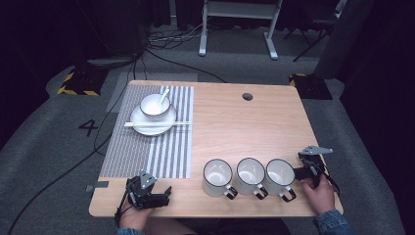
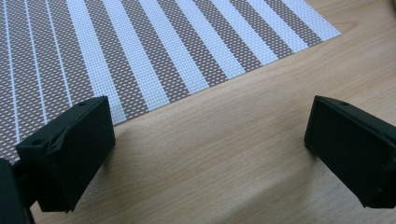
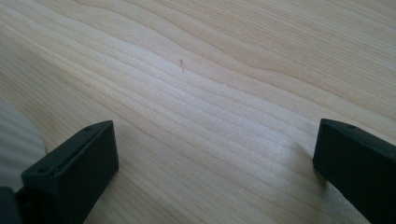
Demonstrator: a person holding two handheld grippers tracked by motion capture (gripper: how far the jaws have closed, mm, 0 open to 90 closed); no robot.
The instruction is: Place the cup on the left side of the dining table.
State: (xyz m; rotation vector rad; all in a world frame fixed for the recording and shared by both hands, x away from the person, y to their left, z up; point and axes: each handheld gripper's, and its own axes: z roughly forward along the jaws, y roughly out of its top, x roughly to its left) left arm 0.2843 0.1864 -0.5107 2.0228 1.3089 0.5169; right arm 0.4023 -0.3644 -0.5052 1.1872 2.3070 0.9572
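A white bowl [image 1: 155,105] sits on a white plate [image 1: 152,121] toward the far end of the striped mat [image 1: 147,147], and a white spoon [image 1: 163,96] stands in the bowl with its handle leaning out over the far-right rim; I can't tell whether there is anything else in the bowl. One pair of pale chopsticks [image 1: 157,124] lies across the near edge of the plate, its long axis running left to right across the mat. To the right of the mat, along the near part of the wooden table [image 1: 235,122], three white mugs [image 1: 250,177] with dark rims stand upright in a row, side by side and close together; all three look empty, and each dark handle points toward the near-right. The right gripper [image 1: 302,172] rests on the table just beside the rightmost mug [image 1: 280,177], on the side away from the mat, its jaws spread wide over bare wood and gripping nothing; a pale curved edge shows at the left of the right gripper view. The left gripper [image 1: 166,193] rests just off the mat's near edge, pointing right toward the mugs, its jaws likewise wide apart and empty, with the mat's corner showing beyond them in the left gripper view.
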